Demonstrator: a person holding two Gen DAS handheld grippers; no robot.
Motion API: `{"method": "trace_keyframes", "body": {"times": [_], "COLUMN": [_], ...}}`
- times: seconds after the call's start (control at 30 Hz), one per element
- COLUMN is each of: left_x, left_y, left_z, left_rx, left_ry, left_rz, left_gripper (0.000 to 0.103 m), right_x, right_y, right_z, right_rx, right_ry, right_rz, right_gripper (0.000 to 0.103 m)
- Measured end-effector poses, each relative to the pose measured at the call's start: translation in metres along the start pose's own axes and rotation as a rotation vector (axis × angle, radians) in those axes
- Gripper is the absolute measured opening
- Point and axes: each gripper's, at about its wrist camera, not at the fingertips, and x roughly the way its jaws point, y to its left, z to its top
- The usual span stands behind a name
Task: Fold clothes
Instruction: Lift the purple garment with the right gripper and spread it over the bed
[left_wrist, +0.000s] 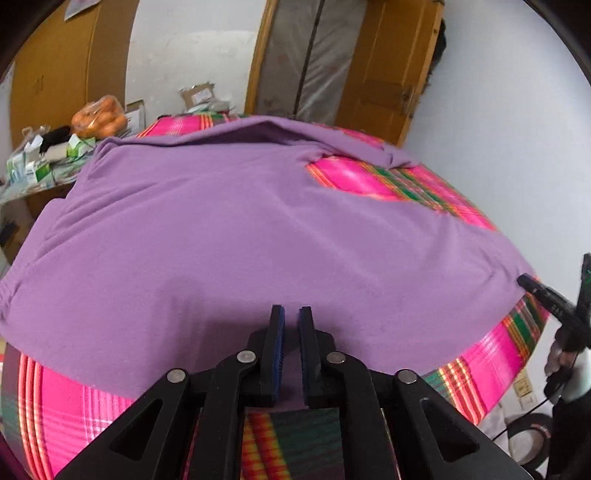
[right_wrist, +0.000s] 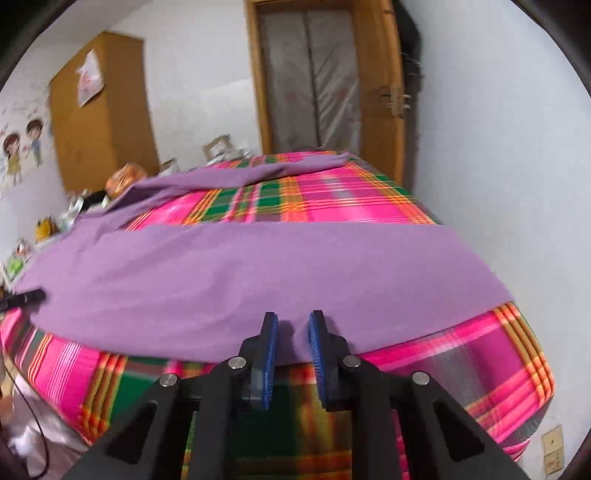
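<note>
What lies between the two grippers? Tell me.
Only the purple garment, flat on the plaid bedcover; the left wrist view shows it spanning from left gripper to right gripper.

A plain lilac garment (left_wrist: 236, 229) lies spread nearly flat across the pink, green and orange plaid bed cover (left_wrist: 391, 182), reaching the cover's near edge, a long narrow part (right_wrist: 258, 171) stretching rumpled toward the cover's far end.
</note>
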Motion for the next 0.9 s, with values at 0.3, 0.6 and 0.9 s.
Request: {"method": "trace_keyframes", "body": {"times": [0.3,0.6,0.9], "left_x": [-0.008,0.008,0.0], "left_y": [0.027,0.08,0.128], "left_z": [0.024,0.059,0.063], "left_rx": [-0.002,-0.102,-0.218], "left_ry": [-0.008,0.018,0.006], "left_rz": [0.066,0.164,0.182], "left_gripper": [0.008,0.008,0.008], "right_x": [0.015,0.12,0.136], "right_y": [0.089,0.135,0.12], "right_z": [0.053,0.096,0.126], "right_rx": [-0.163,-0.231,-0.126], "right_ry": [0.073,0.261,0.214], "right_rz": [0.246,0.239,0.256], "right_gripper": [0.011,0.01,0.012]}}
